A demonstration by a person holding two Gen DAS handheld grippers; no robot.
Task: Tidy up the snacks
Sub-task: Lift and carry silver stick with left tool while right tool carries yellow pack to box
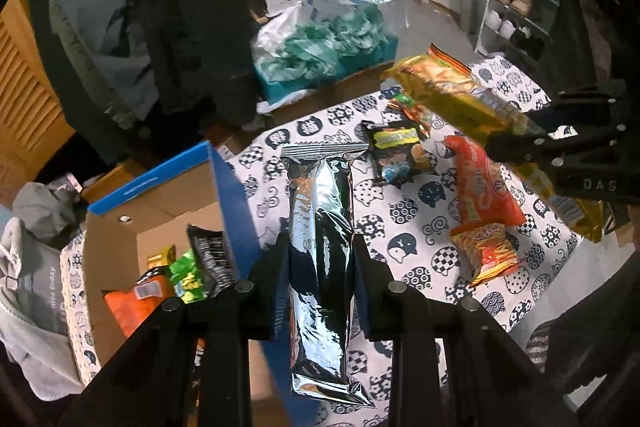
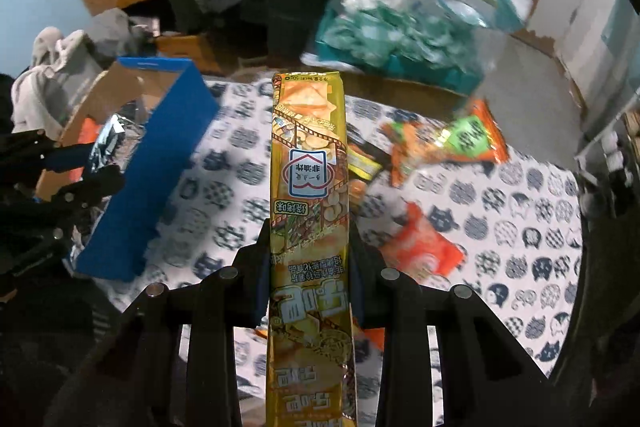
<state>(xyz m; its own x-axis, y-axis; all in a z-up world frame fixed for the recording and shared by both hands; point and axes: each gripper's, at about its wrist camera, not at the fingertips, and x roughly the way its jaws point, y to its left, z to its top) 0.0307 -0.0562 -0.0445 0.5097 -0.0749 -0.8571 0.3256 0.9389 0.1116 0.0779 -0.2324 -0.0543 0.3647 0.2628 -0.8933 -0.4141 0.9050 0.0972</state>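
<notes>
In the left wrist view, the left tool (image 1: 320,267) is clenched on a silver packet (image 1: 320,247), held near the blue box (image 1: 232,195); the thin foil may slip out. In the right wrist view, the right tool (image 2: 308,263) grasps a yellow packet (image 2: 310,187) above the patterned surface (image 2: 520,227); it could knock the left one.

The cardboard box (image 1: 160,211) stands open at the top, but its blue wall (image 1: 236,211) rises between the patterned bench (image 1: 404,227) and the snacks already piled inside. Bare cloth lies between that wall and the loose packets (image 1: 484,187) scattered to the right. Behind the bench, a plastic bag of teal items (image 1: 320,47) and hanging dark coats (image 1: 192,7) close off the far side.
</notes>
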